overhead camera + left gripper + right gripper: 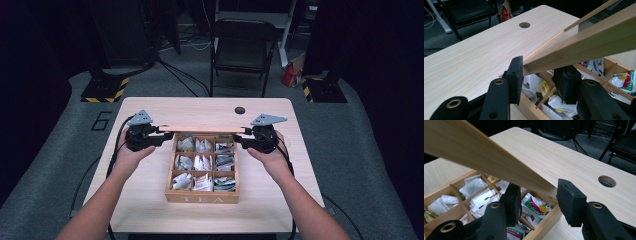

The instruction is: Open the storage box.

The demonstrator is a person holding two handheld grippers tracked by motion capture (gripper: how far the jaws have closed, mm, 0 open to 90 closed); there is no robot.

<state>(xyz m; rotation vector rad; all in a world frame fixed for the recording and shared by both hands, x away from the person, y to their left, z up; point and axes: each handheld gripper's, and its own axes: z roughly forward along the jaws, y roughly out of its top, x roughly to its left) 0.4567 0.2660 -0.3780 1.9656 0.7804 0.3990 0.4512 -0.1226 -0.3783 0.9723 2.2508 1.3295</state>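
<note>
A wooden tea box [202, 198] marked TEA sits mid-table, its compartments full of tea bags [202, 162]. Its wooden lid [202, 129] hangs tilted over the box's far edge, edge-on in the high view. My left gripper [162, 137] holds the lid's left end. In the left gripper view the lid [586, 42] runs between the pads of that gripper [540, 70], touching them. My right gripper [241, 140] is at the right end. In the right gripper view the lid's corner [486, 160] sits between the pads of that gripper [537, 190].
The light wooden table [150, 200] has a round cable hole [240, 110] near its far edge. Behind the table stands a black chair [242, 50]. Cables trail off the table's left and right sides.
</note>
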